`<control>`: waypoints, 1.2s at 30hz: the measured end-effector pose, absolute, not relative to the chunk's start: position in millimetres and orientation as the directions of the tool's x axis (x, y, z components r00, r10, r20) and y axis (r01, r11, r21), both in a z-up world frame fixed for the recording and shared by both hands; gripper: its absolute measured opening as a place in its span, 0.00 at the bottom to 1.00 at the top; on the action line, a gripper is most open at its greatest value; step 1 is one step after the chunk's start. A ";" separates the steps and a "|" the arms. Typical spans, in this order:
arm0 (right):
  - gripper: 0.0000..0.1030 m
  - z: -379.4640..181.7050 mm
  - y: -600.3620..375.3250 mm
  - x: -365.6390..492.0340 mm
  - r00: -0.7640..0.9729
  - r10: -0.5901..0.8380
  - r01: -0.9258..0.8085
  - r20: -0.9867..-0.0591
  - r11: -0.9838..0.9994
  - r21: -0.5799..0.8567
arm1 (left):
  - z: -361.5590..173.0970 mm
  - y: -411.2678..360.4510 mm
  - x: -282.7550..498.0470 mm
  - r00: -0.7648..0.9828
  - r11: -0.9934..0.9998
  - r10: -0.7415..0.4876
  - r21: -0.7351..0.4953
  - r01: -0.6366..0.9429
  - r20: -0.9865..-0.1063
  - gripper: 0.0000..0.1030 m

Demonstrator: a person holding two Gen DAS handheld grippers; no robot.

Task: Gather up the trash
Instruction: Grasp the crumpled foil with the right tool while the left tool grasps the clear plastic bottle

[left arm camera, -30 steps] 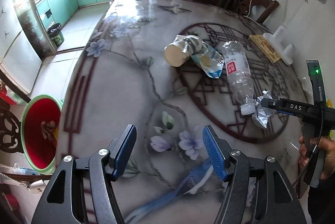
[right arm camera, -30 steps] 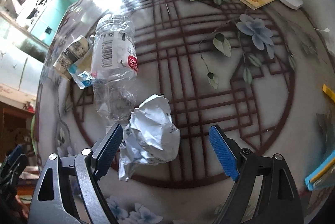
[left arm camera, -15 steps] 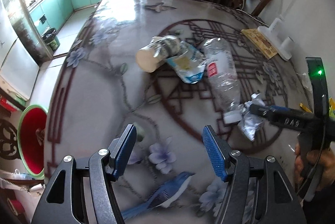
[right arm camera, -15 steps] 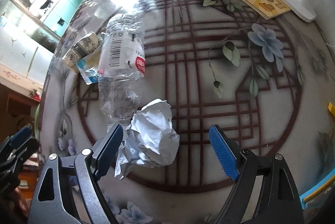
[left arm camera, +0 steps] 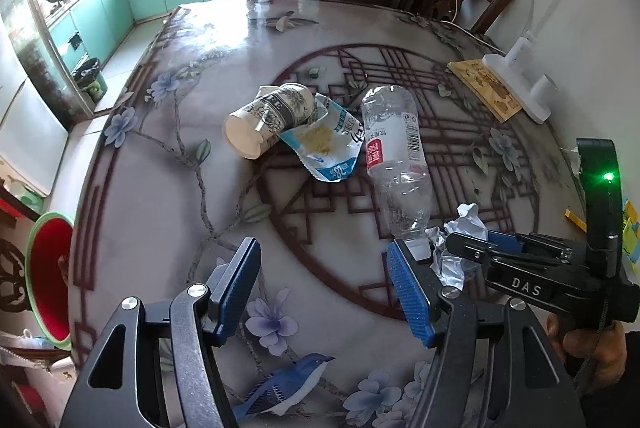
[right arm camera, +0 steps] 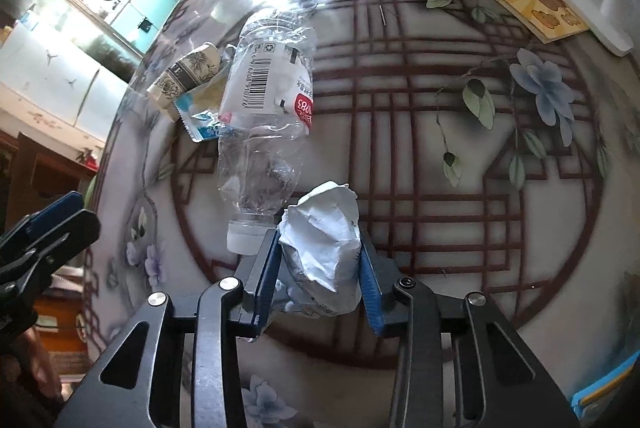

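— Squeezing what, the right tongs [right arm camera: 320,260]?
— Both pads press the paper ball [right arm camera: 324,252], down on the table [right arm camera: 460,268]. The bottle [right arm camera: 264,124] cap touches their left finger.
— And the left tongs [left arm camera: 324,288]?
— Wide apart, holding nothing. The cup [left arm camera: 268,120] and wrapper [left arm camera: 324,144] lie far ahead.

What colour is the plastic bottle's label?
The plastic bottle label is white with a red patch and black barcode; clearest in the right wrist view.

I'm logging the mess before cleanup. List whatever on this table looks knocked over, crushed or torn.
A patterned paper cup lies on its side, mouth open. Against it lies a torn-open blue-and-white snack wrapper. A crushed clear plastic bottle lies flat. The right tongs pinch a crumpled white paper ball.
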State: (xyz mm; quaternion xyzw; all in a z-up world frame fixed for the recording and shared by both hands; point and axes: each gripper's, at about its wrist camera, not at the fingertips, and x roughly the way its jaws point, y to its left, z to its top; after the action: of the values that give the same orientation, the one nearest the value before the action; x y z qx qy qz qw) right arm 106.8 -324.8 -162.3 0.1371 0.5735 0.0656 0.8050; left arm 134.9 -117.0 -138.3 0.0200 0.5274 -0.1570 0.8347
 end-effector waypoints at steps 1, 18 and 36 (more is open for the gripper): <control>0.34 -161.2 -326.7 104.8 0.337 0.261 0.050 -0.905 0.955 0.294 | -138.8 -118.5 135.8 0.392 0.949 -0.243 -0.134 0.286 -0.887 0.63; 0.77 -137.8 -396.8 65.5 0.432 0.090 0.179 -0.897 0.967 0.184 | -160.8 -185.2 191.8 0.332 0.929 -0.328 -0.237 0.284 -0.885 0.63; 0.77 -143.1 -408.1 61.0 0.417 0.091 0.228 -0.904 0.953 0.201 | -215.5 -224.1 228.7 0.238 0.938 -0.292 -0.229 0.260 -0.926 0.54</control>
State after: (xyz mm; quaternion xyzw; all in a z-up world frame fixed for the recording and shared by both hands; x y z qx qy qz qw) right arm 61.0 -408.1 -143.1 0.1480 0.5382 -0.0414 0.8287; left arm 228.7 -224.1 -215.5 -0.0136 0.5919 -0.1756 0.7865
